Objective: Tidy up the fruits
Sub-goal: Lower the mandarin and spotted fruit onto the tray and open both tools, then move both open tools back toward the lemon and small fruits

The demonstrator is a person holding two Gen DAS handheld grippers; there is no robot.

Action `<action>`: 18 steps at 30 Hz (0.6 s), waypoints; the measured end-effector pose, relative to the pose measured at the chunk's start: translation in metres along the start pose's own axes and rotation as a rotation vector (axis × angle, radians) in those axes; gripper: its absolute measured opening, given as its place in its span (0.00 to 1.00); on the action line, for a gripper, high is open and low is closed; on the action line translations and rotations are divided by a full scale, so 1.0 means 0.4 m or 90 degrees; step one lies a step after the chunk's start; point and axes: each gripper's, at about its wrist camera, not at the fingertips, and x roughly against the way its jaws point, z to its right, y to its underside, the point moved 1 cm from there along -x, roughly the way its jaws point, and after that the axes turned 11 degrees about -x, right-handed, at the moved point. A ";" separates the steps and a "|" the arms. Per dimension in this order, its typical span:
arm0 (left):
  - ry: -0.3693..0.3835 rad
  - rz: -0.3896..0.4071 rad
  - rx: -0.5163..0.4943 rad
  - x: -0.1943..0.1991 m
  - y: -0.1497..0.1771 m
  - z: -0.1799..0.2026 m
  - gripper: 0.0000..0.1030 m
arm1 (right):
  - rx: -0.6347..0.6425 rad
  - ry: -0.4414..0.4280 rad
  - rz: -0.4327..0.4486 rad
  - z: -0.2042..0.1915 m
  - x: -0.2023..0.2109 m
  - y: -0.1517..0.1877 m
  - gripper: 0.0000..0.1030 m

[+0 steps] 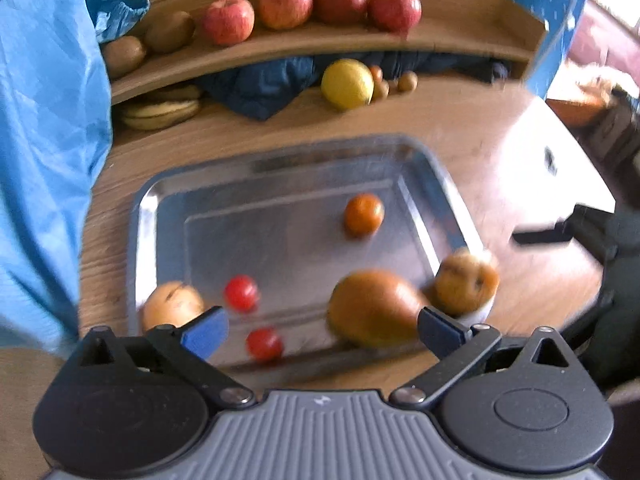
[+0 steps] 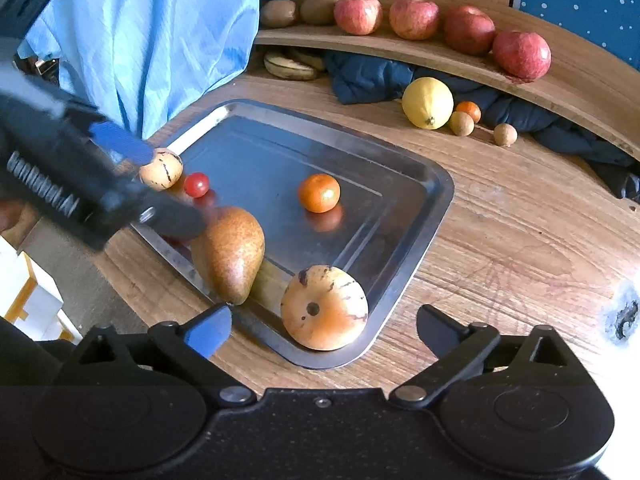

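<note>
A steel tray (image 2: 420, 248) lies on the wooden table. In it are a brown pear (image 2: 230, 254), a large striped yellow melon-like fruit (image 2: 324, 308) at the near corner, a smaller one (image 2: 161, 169), a tangerine (image 2: 319, 193) and cherry tomatoes (image 1: 241, 293). My left gripper (image 1: 323, 334) is open over the tray's near edge, with a cherry tomato (image 1: 264, 344) and the pear (image 1: 374, 308) just ahead of its fingers. My right gripper (image 2: 324, 330) is open right behind the large striped fruit, holding nothing. In the right wrist view the left gripper's blue pad (image 2: 120, 142) hovers by the smaller striped fruit.
A curved wooden shelf (image 2: 460, 60) at the back carries several red apples (image 2: 358, 14) and kiwis (image 2: 280, 12). Under it lie bananas (image 2: 290, 66), a dark blue cloth (image 2: 368, 76), a lemon (image 2: 427, 103), a small tangerine (image 2: 469, 111) and two longans (image 2: 505, 134). A person's light blue garment (image 2: 160, 32) hangs at the left.
</note>
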 end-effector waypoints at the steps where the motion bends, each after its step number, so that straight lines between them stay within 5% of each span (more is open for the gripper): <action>1: -0.008 -0.010 -0.008 0.001 0.010 0.000 0.99 | 0.001 0.000 -0.001 0.000 0.000 -0.001 0.98; 9: -0.066 -0.116 0.007 -0.026 0.063 -0.049 1.00 | -0.010 -0.022 0.011 0.000 0.005 -0.017 0.99; 18: -0.098 -0.125 0.001 -0.030 0.035 -0.102 1.00 | -0.037 -0.025 0.029 0.003 -0.010 -0.054 0.99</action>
